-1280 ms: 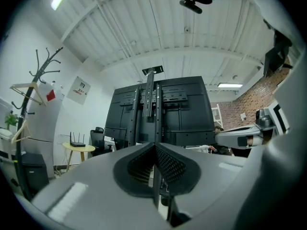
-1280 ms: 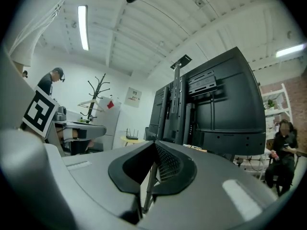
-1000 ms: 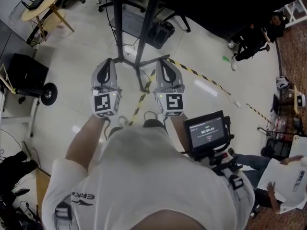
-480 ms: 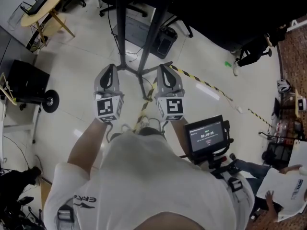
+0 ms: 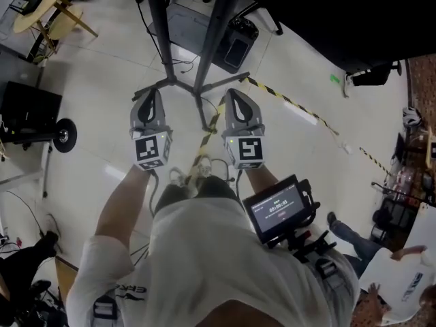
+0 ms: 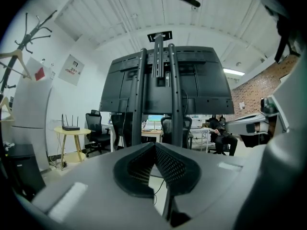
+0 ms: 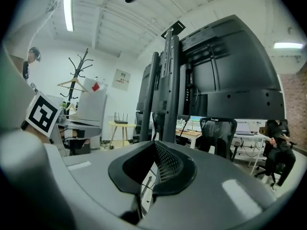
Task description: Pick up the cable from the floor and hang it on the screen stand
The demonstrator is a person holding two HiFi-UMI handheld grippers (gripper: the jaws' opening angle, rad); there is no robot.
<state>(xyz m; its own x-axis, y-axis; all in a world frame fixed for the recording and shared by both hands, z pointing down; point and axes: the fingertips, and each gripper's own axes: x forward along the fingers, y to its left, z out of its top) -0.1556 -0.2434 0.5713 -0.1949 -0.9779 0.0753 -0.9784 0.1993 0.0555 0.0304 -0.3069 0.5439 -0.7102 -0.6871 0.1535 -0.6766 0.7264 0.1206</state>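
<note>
Pale glossy floor tiles [image 5: 88, 114] spread under a tall black screen stand [image 5: 162, 39], whose splayed feet sit just ahead of both tools. The left gripper [image 5: 150, 94] and the right gripper [image 5: 233, 94] hang side by side on the person's side of that stand, clear of the floor. Each has its dark ribbed fingers [image 6: 170, 166] pressed together with nothing between them. Both gripper views look past the closed tips at the stand's posts and dark screen.

What I take to be the task's thing, a long yellow-and-black striped cable [image 5: 210, 129], lies flat on the tiles. It runs from the person's feet toward the stand's base, and a like-striped length carries on beyond the stand's right foot.

Several slips look possible. With the fingers shut, a reach down would only push the cable along the tiles. Lying flat on a hard floor, it may skid out of a shallow pinch. It passes close to the stand's feet, so lifting it could catch it there and tug the stand. Thin dark wires [image 5: 182, 65] curl by the base and could be picked up by mistake. The end near the person's shoes might be trodden on, stopping the lift short.
</note>
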